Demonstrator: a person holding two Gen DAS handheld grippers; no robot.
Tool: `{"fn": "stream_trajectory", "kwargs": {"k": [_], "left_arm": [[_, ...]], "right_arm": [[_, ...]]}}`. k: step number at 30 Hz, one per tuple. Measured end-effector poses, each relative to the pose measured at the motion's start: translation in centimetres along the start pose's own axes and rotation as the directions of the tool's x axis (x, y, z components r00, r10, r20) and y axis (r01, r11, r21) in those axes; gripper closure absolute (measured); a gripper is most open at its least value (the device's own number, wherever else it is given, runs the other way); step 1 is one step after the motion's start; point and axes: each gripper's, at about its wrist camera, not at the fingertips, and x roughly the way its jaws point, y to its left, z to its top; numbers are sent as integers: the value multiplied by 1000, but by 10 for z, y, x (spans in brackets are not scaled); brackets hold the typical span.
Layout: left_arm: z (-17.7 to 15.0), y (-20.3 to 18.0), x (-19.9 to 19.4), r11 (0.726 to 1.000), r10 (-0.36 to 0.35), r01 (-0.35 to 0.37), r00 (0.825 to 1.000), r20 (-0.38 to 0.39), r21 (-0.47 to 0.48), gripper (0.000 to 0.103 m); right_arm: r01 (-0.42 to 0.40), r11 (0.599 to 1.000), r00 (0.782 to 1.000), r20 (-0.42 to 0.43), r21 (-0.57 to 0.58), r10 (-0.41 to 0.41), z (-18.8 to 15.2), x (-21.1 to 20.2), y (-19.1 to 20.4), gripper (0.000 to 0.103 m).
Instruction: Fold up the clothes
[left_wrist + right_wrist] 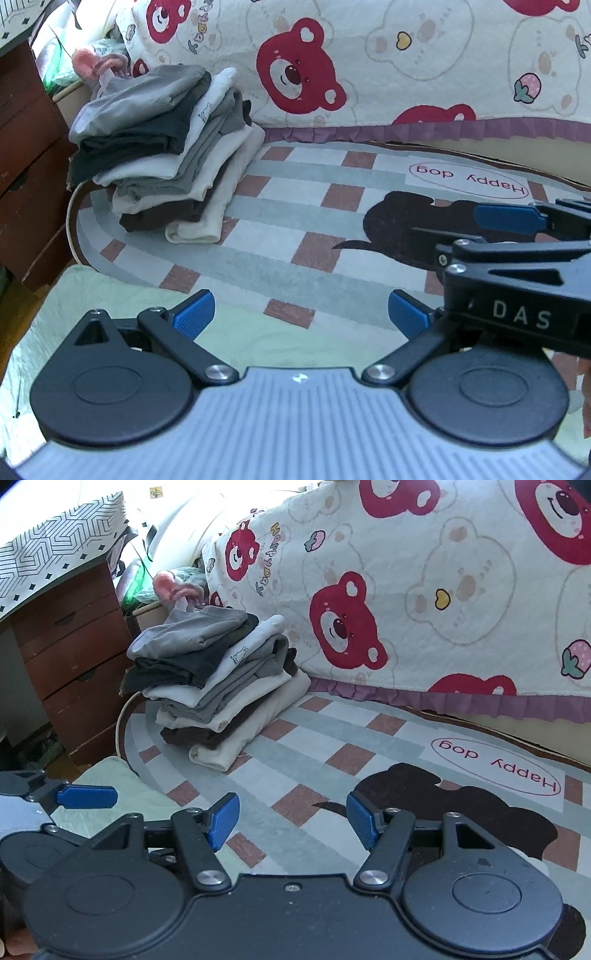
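Both grippers empty above the rug, folded clothes stacked at upper left.

The left gripper (301, 317) has its blue pads spread wide with nothing between them; the right gripper (292, 821) likewise stands parted and empty. The pile of folded clothes (162, 155) sits in the upper left of both views, on the checked rug (295, 221), just beside the bear-print bedspread (406, 62) and near the wooden drawers (70, 657).

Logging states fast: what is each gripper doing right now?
Left gripper: open, holding nothing.
Right gripper: open, holding nothing.
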Motion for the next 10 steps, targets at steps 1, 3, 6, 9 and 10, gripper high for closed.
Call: {"fn": "stream_trajectory", "kwargs": {"k": [1,3,6,9,10], "left_arm": [[0,0,0,1000,0,0,1000,-2,0,1],[-1,0,0,1000,1,-1,1000,-5,-1,1],[-2,-1,1,1000,1,-1,1000,-11,-3,1],[-3,-1,1,1000,2,-2,1000,-16,-4,1],[-3,-1,2,1000,2,-2,1000,-18,-5,1]], "right_arm": [[1,1000,1000,-1,0,-1,0,0,0,34],[2,1000,1000,-2,1,-2,-1,0,0,34],[2,1000,1000,-5,3,-2,-2,0,0,34],[2,1000,1000,-6,3,-2,-2,0,-1,34],[1,1000,1000,-6,2,-1,-2,0,-1,34]]}}
